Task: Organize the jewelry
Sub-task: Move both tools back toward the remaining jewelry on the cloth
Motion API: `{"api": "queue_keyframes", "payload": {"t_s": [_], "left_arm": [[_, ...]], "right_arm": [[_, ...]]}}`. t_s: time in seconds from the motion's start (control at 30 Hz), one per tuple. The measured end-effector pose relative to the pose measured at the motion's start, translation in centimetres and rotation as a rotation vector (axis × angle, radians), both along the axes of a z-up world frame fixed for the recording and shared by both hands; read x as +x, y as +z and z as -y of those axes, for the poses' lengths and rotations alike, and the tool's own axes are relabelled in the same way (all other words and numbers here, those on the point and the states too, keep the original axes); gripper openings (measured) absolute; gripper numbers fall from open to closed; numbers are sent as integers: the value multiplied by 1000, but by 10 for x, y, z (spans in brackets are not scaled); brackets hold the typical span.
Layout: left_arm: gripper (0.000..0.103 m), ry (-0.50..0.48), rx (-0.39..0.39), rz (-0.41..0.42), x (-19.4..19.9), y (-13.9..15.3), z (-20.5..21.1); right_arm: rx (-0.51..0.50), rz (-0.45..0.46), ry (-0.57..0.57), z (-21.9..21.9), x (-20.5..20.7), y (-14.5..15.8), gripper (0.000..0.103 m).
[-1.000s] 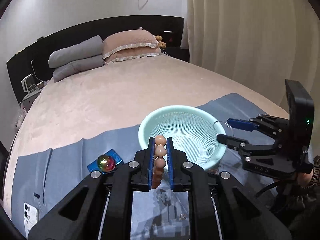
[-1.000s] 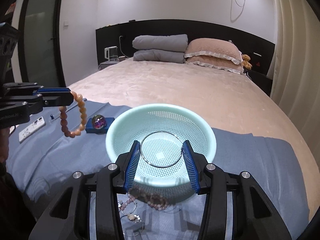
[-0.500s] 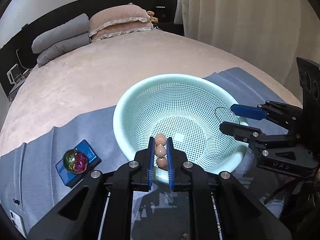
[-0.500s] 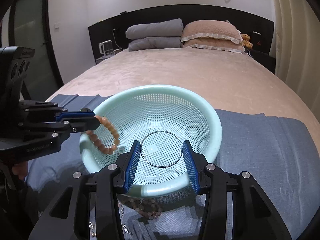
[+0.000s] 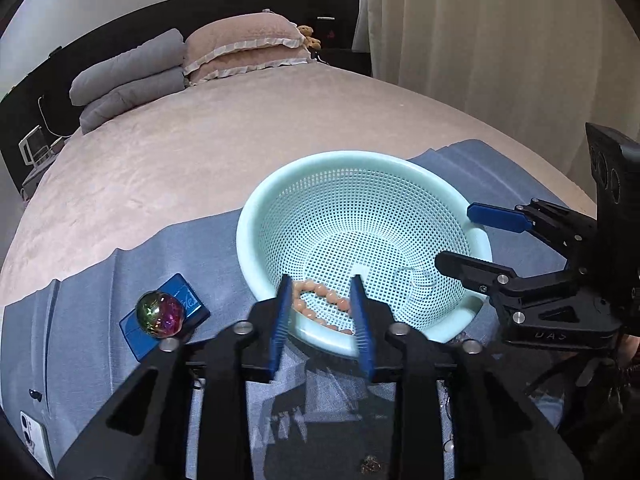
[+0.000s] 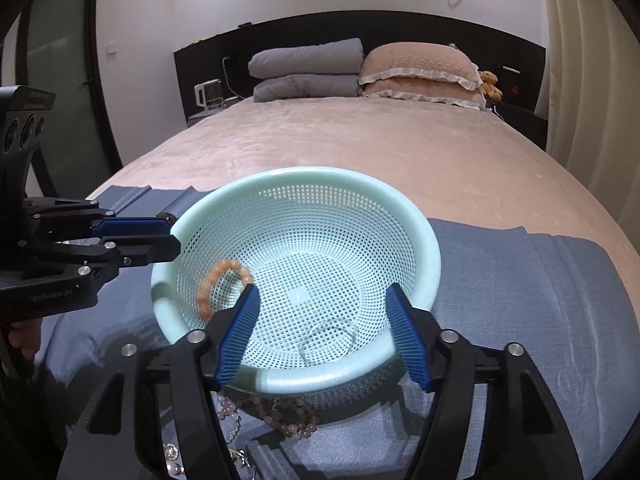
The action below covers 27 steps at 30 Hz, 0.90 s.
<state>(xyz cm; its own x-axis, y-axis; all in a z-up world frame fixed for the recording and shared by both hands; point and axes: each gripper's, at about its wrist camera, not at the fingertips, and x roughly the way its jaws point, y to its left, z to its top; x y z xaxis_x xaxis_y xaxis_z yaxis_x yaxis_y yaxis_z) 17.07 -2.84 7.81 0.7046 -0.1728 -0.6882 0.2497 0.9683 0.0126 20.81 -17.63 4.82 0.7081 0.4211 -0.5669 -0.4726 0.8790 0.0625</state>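
A mint-green mesh basket [image 5: 248, 216] [image 6: 430, 240] stands on a blue cloth on the bed. An orange bead bracelet [image 5: 320, 304] [image 6: 212, 280] lies against the basket's inner wall. A thin silver bangle [image 6: 326, 340] [image 5: 416, 278] lies inside the basket near its rim. My left gripper [image 5: 322, 320] [image 6: 168, 232] is open and empty at the basket's rim. My right gripper [image 6: 324, 332] [image 5: 460, 236] is open and empty over the basket's near rim.
A blue box with an iridescent ball [image 5: 160, 314] sits left of the basket. More beaded jewelry [image 6: 264, 412] lies on the blue cloth [image 6: 520, 300] in front of the basket. A white phone [image 5: 34, 438] lies at the cloth's left end. Pillows [image 6: 360, 68] lie at the headboard.
Both grippers have opened. The orange bracelet dropped from the left gripper into the basket, and the silver bangle dropped from the right gripper into the basket.
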Motion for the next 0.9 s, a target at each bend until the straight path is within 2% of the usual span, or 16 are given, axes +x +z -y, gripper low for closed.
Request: {"api": "queue_keyframes", "payload": {"t_s": [0.03, 0.1, 0.13, 0.3, 0.57, 0.77, 0.9], "left_arm": [[58, 7, 0, 12, -3, 3, -2], [71, 22, 0, 27, -11, 10, -7], [77, 26, 1, 31, -15, 12, -10], [92, 54, 24, 42, -49, 7, -25], [93, 79, 6, -67, -101, -47, -37], [93, 45, -13, -63, -131, -62, -24], [93, 65, -42, -44, -145, -69, -19]], "right_arm": [[1, 9, -5, 2, -1, 2, 74], [4, 30, -18, 7, -3, 7, 84], [8, 40, -24, 10, -5, 9, 85], [25, 20, -21, 22, -11, 5, 85], [24, 31, -43, 25, -38, -3, 85], [54, 38, -16, 23, -74, -11, 85], [38, 46, -33, 21, -101, -26, 85]]}}
